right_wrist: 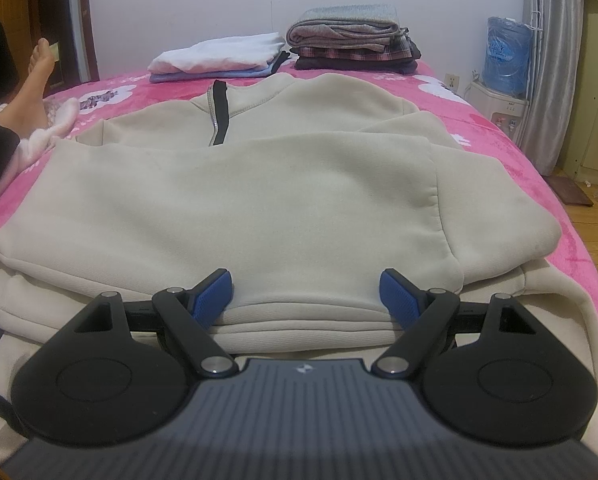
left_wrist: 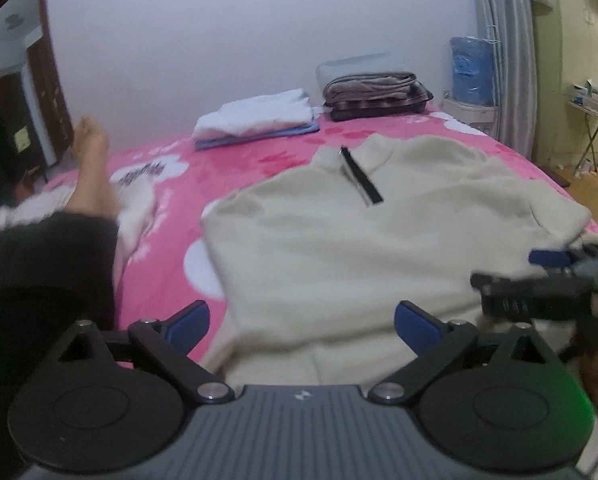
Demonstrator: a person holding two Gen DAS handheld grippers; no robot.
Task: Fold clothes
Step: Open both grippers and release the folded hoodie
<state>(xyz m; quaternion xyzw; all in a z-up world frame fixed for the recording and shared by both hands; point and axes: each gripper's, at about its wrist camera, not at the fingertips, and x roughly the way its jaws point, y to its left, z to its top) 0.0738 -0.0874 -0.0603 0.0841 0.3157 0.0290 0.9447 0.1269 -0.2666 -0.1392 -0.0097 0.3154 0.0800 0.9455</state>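
A cream half-zip sweater [right_wrist: 259, 200] lies front up on the pink bedspread [right_wrist: 539, 184], collar toward the far wall, one sleeve folded across the body. My right gripper [right_wrist: 306, 276] stands open at the near hem; its blue pads [right_wrist: 215, 296] flank the folded edge without pressing it. In the left wrist view the sweater [left_wrist: 359, 240] fills the middle. My left gripper [left_wrist: 302, 308] hovers open above its near left part, with nothing between the fingers. The right gripper [left_wrist: 511, 270] shows at the right edge, low over the sweater's side.
Two folded piles sit by the far wall: a white and blue one [right_wrist: 219, 58] and a brown and plaid one [right_wrist: 351, 44]. A person's bare foot [left_wrist: 93, 160] and dark sleeve lie on the bed's left. A water dispenser [right_wrist: 503, 56] stands beyond the bed's right edge.
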